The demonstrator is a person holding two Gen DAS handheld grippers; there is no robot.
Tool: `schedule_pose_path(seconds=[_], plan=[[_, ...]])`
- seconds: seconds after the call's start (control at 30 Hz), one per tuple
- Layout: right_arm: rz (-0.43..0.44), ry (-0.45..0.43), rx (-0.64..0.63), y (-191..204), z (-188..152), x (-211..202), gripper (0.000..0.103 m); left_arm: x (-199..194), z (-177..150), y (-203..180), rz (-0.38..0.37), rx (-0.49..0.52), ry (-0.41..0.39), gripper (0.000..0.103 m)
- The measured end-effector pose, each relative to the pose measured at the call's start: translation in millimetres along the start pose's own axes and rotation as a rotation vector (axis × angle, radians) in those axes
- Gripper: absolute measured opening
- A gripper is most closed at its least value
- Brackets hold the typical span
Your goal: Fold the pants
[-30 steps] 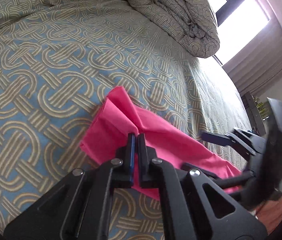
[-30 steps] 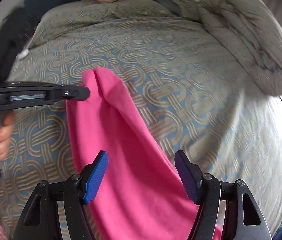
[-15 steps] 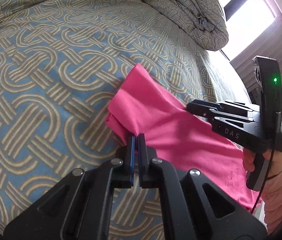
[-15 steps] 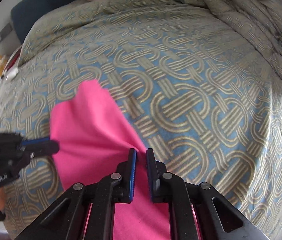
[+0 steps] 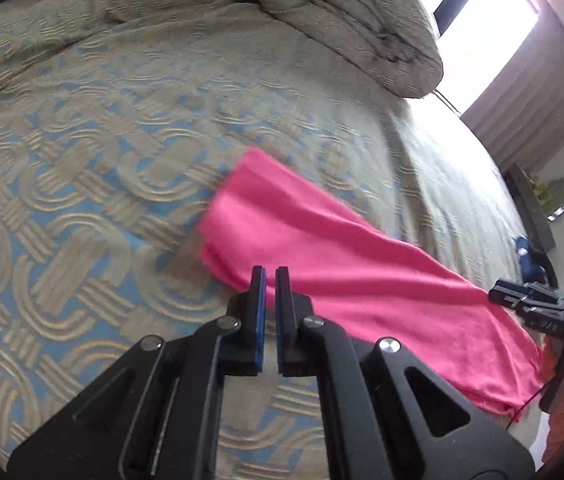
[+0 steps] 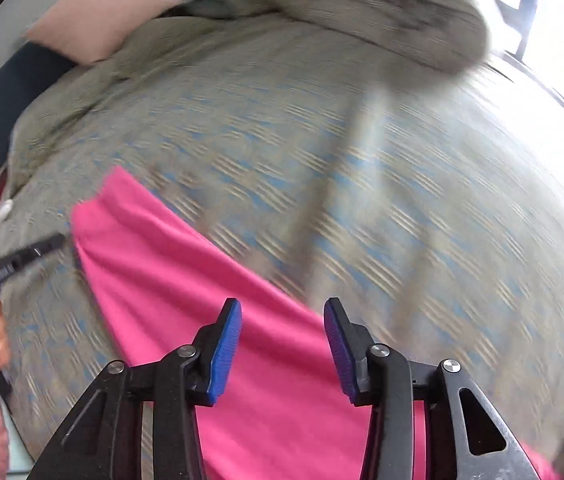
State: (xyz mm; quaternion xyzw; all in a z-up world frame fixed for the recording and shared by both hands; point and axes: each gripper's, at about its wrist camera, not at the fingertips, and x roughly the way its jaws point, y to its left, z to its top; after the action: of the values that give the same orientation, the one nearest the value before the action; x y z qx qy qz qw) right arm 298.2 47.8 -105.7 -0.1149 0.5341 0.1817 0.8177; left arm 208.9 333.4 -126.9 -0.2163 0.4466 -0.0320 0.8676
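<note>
Pants (image 5: pixel 334 264), pink, lie stretched across the bedspread (image 5: pixel 81 184) at frame centre. Our left hand-held gripper (image 5: pixel 269 280) pinches their edge; the right hand-held gripper (image 6: pixel 282 320) has just reopened, jaws clear. We should re-grip squarely.

1 pink pants (image 5: pixel 354 272), 2 grippers, 1 pink pillow (image 6: pixel 97 16), 1 bunched duvet (image 5: pixel 342 16).

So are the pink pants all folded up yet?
Not yet. The pink pants lie as one long strip on the bed, seemingly folded lengthwise. The left gripper pinches one end; the right gripper has just been opening, gripping nothing. Folding end to end remains.
</note>
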Motion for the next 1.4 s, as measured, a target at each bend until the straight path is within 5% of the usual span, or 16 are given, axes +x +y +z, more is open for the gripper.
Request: schedule_pose_path(seconds=[0.1, 0.2, 0.3, 0.47, 0.73, 0.93, 1.0, 1.17, 1.33, 1.4], plan=[[-0.025, 0.055, 0.104, -38.0, -41.5, -8.1, 0.044, 9.3, -1.6, -34.8, -0.060, 0.065, 0.026, 0.007], [-0.039, 0.105, 0.197, -64.7, -81.0, -8.4, 0.044, 36.1, -1.8, -69.3, -0.146, 0.109, 0.093, 0.026], [-0.044, 0.124, 0.268, -80.9, -117.4, -7.1, 0.044, 72.6, -8.6, -90.2, -0.003, 0.165, 0.156, 0.030], [-0.045, 0.085, 0.225, -77.1, -170.0, -36.6, 0.046, 57.5, -19.4, -103.8, 0.091, 0.237, 0.116, 0.030], [0.039, 0.020, 0.400, -107.6, -237.4, -68.9, 0.049, 9.4, -35.4, -64.5, 0.061, 0.038, 0.083, 0.043], [0.009, 0.000, 0.398, -102.4, -247.8, -82.2, 0.049, 9.3, -50.1, -75.8, 0.167, 0.121, 0.115, 0.045], [0.003, 0.009, 0.411, -105.4, -255.2, -82.6, 0.049, 11.7, -48.7, -61.5, 0.179, 0.035, 0.133, 0.045], [0.076, -0.014, 0.509, -124.9, -265.3, -84.5, 0.049, 4.6, -38.8, -11.9, 0.046, -0.229, 0.114, 0.049], [0.054, 0.020, 0.486, -119.8, -262.2, -81.5, 0.053, 9.5, -20.5, 4.7, 0.097, -0.270, 0.099, 0.061], [0.056, 0.031, 0.457, -114.1, -258.6, -78.8, 0.066, 14.9, -16.1, 11.1, 0.077, -0.293, 0.105, 0.061]])
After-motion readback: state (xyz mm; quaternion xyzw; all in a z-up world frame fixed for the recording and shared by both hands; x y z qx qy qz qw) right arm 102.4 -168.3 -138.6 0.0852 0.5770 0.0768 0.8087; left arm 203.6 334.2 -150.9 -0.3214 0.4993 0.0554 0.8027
